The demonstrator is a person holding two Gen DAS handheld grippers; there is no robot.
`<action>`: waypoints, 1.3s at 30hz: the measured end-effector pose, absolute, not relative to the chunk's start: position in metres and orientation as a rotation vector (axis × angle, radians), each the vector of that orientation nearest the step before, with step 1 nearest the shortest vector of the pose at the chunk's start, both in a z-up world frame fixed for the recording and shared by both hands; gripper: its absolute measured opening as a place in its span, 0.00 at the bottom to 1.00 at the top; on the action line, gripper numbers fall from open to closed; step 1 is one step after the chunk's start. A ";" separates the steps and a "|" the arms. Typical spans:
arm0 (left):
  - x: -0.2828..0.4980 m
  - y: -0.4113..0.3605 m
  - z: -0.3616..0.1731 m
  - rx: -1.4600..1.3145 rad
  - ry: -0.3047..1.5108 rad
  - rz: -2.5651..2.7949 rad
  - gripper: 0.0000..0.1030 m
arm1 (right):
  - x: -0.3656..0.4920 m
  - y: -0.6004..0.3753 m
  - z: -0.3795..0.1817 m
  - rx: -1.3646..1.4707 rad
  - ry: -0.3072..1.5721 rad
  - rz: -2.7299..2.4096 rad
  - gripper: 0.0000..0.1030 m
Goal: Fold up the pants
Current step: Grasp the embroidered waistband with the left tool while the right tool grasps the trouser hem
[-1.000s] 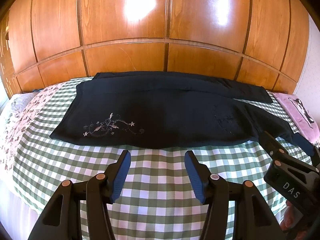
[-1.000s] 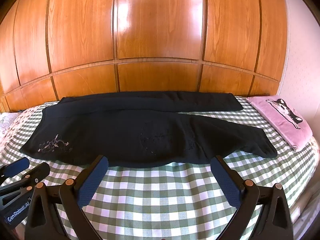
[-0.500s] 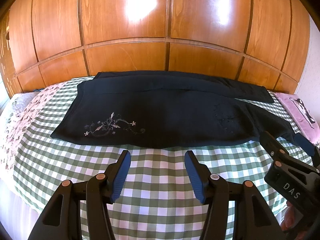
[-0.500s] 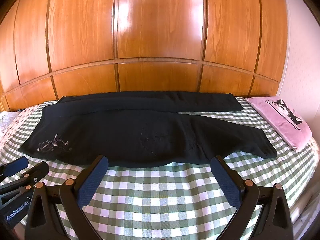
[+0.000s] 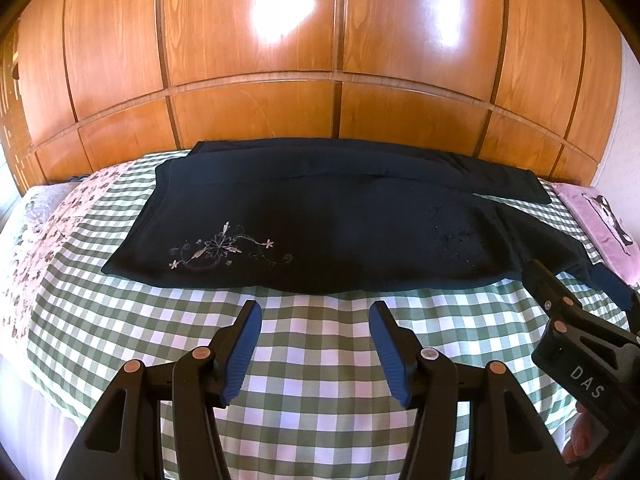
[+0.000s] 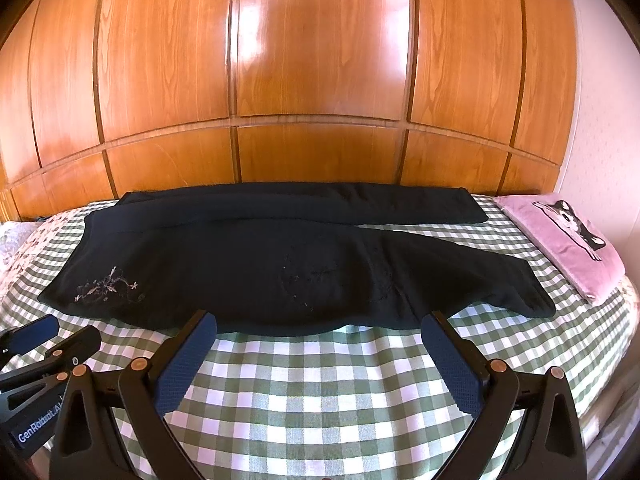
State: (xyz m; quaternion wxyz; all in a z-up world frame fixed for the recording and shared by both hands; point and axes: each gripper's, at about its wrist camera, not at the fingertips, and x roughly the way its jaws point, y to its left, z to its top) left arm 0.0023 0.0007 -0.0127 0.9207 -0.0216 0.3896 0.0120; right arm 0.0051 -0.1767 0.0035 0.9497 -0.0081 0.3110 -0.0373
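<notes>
Nothing has moved: both grippers, left (image 5: 316,312) and right (image 6: 318,320), hang wide and empty over the checked bedspread (image 6: 320,400), near the flat black pants (image 5: 320,224).

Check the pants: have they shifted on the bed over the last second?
No. The pants lie where they were: their near edge crosses the same checks of the bedspread, far leg along the headboard.

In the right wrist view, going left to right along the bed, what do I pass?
Floral pink bedding → left gripper → embroidered flower on the black pants → near pant-leg hem → pink cat-print pillow.
</notes>
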 end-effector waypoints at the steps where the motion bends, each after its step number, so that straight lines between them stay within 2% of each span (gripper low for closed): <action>1: 0.002 0.000 -0.013 -0.046 0.801 0.023 0.55 | 0.005 -0.176 0.004 -0.014 0.630 -0.075 1.00; 15: 0.008 0.007 -0.019 -0.064 0.832 0.027 0.55 | 0.007 -0.179 0.002 -0.002 0.634 -0.068 1.00; 22: 0.020 0.043 -0.037 -0.287 0.906 -0.052 0.55 | 0.016 -0.200 0.000 0.069 0.628 -0.006 1.00; 31: 0.038 0.119 -0.067 -0.520 0.899 0.043 0.55 | 0.041 -0.258 -0.036 0.303 0.773 0.075 1.00; 36: 0.047 0.161 -0.083 -0.602 0.861 0.132 0.54 | 0.045 -0.307 -0.057 0.528 0.780 0.074 1.00; 39: 0.052 0.178 -0.092 -0.651 0.847 0.153 0.53 | 0.044 -0.336 -0.071 0.669 0.769 0.037 0.95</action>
